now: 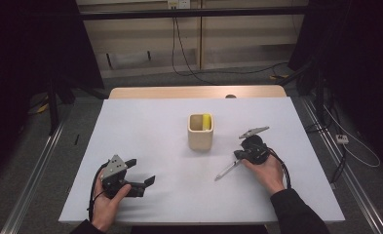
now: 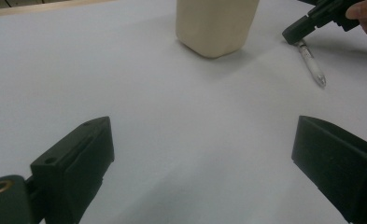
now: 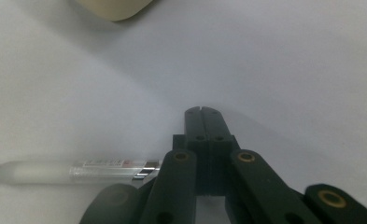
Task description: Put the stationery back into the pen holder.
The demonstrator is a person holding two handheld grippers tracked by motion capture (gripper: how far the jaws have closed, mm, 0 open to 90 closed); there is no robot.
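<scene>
Pen end hidden under right gripper; fingers closed.

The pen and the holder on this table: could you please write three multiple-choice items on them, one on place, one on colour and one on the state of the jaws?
1. Where does the pen lie?
A. flat on the table, by the right gripper
B. inside the holder
C. under the left gripper

2. What colour is the thing standing in the beige holder?
A. red
B. yellow
C. blue

3. How do the jaws of the left gripper stand?
A. shut on the pen
B. shut on nothing
C. wide apart, with nothing between them

Key:
1 A, the pen rests on the white surface beside the right gripper's shut jaws.
2 B, a yellow object shows inside the rim.
3 C, bare table shows between them.
</scene>
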